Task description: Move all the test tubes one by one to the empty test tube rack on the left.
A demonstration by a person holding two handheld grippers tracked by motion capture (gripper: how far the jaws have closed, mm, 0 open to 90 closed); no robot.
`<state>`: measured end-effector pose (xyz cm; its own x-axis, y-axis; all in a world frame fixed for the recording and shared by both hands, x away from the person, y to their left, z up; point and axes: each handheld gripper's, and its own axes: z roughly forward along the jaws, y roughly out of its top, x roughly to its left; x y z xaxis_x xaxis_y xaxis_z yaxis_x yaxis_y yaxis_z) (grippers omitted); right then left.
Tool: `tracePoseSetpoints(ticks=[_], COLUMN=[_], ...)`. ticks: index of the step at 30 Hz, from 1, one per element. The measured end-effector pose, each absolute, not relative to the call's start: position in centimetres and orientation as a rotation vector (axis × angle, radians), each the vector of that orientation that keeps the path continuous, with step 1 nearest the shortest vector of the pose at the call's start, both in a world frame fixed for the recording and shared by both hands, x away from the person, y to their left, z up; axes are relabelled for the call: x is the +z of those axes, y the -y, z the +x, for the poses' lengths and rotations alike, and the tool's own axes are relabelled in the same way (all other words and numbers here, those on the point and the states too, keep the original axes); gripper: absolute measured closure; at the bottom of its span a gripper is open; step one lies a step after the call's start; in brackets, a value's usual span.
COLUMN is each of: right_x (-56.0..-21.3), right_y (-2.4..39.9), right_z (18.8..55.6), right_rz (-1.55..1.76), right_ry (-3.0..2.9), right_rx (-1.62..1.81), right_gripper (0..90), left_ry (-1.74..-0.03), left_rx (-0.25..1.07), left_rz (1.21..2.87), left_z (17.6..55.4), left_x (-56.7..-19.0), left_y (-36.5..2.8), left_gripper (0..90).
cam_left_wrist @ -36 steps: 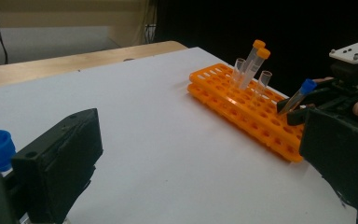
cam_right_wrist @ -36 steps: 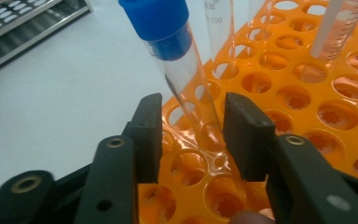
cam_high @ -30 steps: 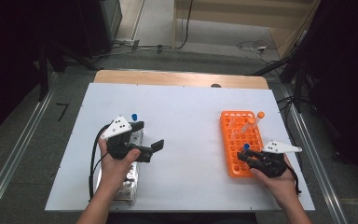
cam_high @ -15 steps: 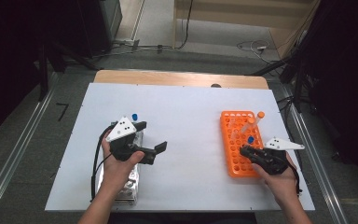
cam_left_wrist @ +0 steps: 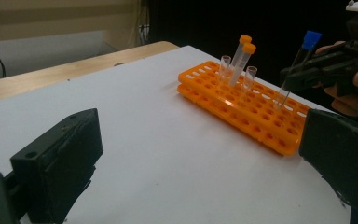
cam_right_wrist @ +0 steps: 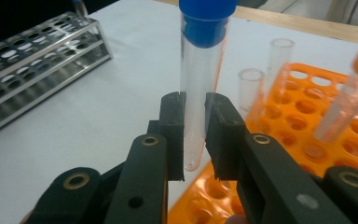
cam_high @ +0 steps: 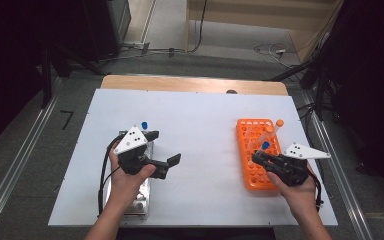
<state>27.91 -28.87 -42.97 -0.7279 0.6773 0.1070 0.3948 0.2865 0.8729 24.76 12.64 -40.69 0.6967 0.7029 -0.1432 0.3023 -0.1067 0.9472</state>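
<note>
Above the orange rack (cam_high: 256, 152) at the table's right, pinched in the right gripper (cam_right_wrist: 194, 135): a blue-capped tube (cam_right_wrist: 200, 79). Probably light, stiff, slick, breakable; best gripped mid-barrel, firmly but gently. At near left, by the metal rack (cam_high: 130, 197), left gripper (cam_high: 164, 159) spread wide, empty.

Clear blue-capped tube (cam_right_wrist: 200, 79), upright, just above orange rack (cam_right_wrist: 279, 126).

A steel tube rack (cam_high: 130, 197) sits on the white table (cam_high: 200, 125); two orange-capped tubes (cam_left_wrist: 242, 53) stand slanted.
</note>
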Motion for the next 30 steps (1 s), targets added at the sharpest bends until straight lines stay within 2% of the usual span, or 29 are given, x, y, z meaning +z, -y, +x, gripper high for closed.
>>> tracePoseSetpoints(ticks=[18,20,26,30], right_x=[-43.1,-43.1,-43.3,-43.6], right_y=[23.8,23.2,21.9,20.9], right_z=[27.0,26.8,26.6,26.3], right_rz=[0.842,0.831,0.796,0.758], right_ry=[-2.395,-2.409,-2.437,-2.462], right_rx=[1.492,1.495,1.492,1.483], right_gripper=[74.9,74.9,74.9,74.9], left_ry=[-0.761,-0.763,-0.754,-0.721], left_rx=[0.37,0.375,0.351,0.311], left_rz=[1.728,1.737,1.75,1.753], left_z=[23.6,23.4,23.0,22.8], left_x=[-40.7,-40.7,-41.1,-41.2], left_y=[-9.4,-8.7,-6.6,-5.6], left_gripper=[0.3,2.6,20.1,28.1])
